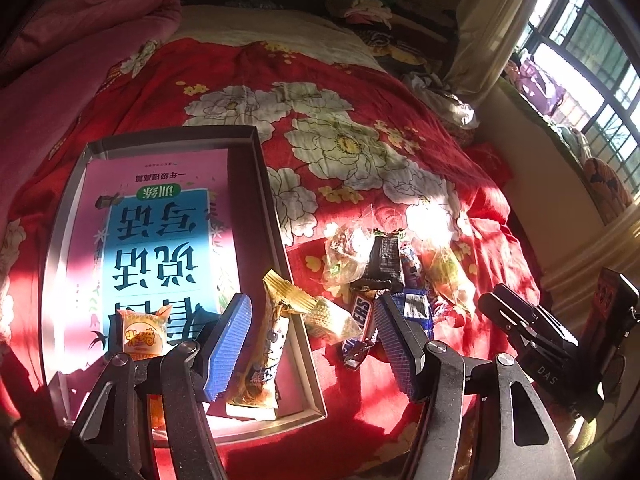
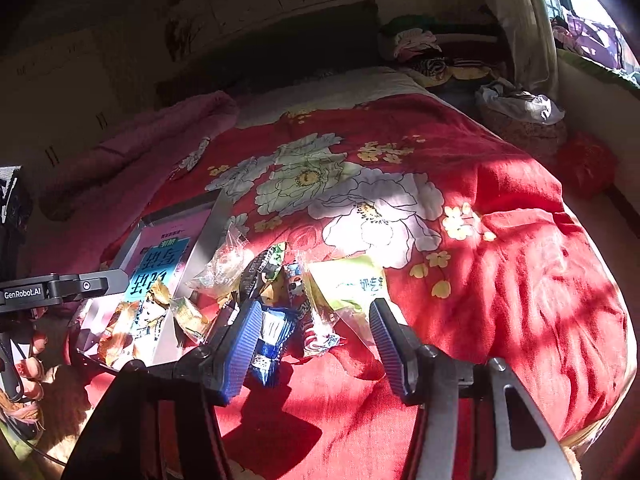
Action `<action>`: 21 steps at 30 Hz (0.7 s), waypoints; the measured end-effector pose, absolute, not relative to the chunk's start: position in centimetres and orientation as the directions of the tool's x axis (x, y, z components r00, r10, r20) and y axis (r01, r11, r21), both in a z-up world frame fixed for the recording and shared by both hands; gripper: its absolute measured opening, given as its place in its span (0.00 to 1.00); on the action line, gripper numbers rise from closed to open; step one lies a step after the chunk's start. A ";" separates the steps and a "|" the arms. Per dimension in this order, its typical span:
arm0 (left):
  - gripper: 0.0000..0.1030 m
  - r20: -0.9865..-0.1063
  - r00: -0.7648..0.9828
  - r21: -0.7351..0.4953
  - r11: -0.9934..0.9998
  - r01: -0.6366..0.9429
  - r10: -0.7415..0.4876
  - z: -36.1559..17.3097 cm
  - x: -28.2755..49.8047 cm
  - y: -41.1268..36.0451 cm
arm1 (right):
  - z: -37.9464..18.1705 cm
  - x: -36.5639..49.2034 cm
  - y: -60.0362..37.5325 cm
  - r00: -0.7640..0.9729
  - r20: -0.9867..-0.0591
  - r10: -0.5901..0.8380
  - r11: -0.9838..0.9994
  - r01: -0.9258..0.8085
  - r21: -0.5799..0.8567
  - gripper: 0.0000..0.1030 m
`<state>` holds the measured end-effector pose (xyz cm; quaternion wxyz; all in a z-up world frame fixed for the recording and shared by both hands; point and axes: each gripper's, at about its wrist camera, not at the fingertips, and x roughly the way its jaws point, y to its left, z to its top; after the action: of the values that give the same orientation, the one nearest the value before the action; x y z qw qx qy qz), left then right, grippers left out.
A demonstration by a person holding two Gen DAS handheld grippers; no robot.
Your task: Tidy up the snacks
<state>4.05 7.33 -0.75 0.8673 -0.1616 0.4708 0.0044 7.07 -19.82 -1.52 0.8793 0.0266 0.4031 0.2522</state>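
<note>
A grey shallow box (image 1: 276, 216) with a pink and blue book inside lies on the red flowered bedspread. In it sit an orange snack pack (image 1: 140, 334) and a long yellow pack (image 1: 264, 356). A yellow wafer pack (image 1: 324, 316) lies across the box's right rim. Right of it is a heap: a Snickers bar (image 1: 360, 316), a black pack (image 1: 384, 258), a blue pack (image 2: 272, 336), clear bags (image 1: 344, 252), a green-white bag (image 2: 348, 284). My left gripper (image 1: 312, 320) hovers open over the rim. My right gripper (image 2: 314, 332) is open above the heap, empty.
A pink blanket (image 1: 80, 40) lies bunched at the bed's far left. Clothes (image 1: 372, 8) are piled at the headboard. A window and ledge (image 1: 580, 80) run along the right. The bedspread's right half (image 2: 520, 260) is bare cloth. Each gripper shows in the other's view.
</note>
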 end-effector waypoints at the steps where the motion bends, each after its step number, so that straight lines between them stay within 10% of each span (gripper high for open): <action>1: 0.64 -0.820 0.555 -0.273 0.949 -0.159 -0.143 -0.8 4.3 7.2 | -1.7 7.3 -19.9 0.544 -0.698 0.466 0.871 -0.419 0.256 0.54; 21: 0.64 -0.850 0.507 -0.243 0.960 -0.137 -0.143 -2.4 8.1 5.2 | -6.1 9.8 -21.0 0.505 -0.802 0.320 0.920 -0.369 0.134 0.54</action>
<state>8.06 5.15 -2.40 0.8564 -0.1411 0.4966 -0.0018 9.82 -20.96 -6.10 0.8671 -0.0269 0.4560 0.1986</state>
